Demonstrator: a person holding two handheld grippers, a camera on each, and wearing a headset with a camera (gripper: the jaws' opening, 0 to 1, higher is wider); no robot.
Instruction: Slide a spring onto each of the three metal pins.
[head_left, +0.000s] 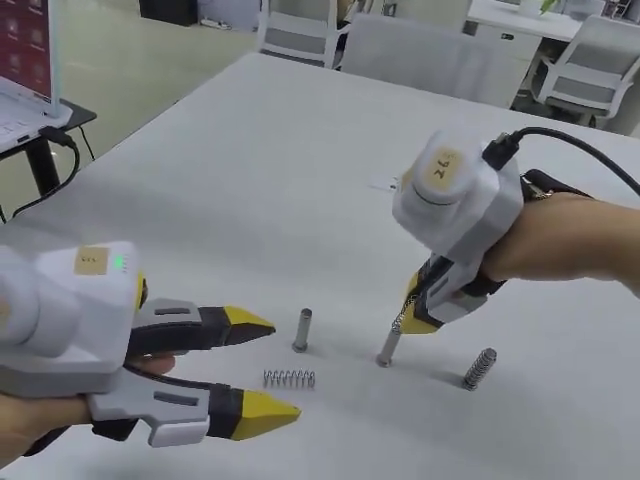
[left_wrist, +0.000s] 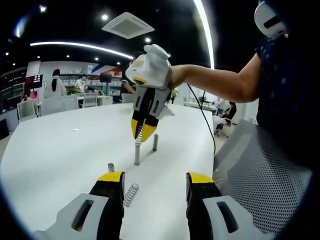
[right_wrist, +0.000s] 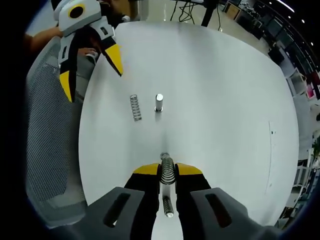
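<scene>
Head view: the left gripper (head_left: 262, 368), grey-bodied with yellow-tipped jaws, hovers low over the white bench (head_left: 250, 160), jaws spread wide with nothing between them. A loose steel coil spring (head_left: 289, 378) lies flat on the bench just off its tips, and a bare upright grey metal pin (head_left: 302, 330) stands just beyond that spring. The right gripper (head_left: 420, 315) points down at the middle metal pin (head_left: 388, 346), jaws pinched on a thin held spring (head_left: 399, 322) whose lower end meets the pin's top. Further right stands a third pin (head_left: 480, 368) sleeved by a spring, apart from both grippers. Left gripper view: its own jaws stand parted, the loose steel coil spring lying between and just ahead of them; behind it, the right gripper hangs over the middle metal pin, spring at the pin's tip. Right gripper view: its jaws are closed on the thin held spring, the pin's top showing just past the coils. The bare pin and the loose spring lie side by side beyond, with the left gripper agape above them.
</scene>
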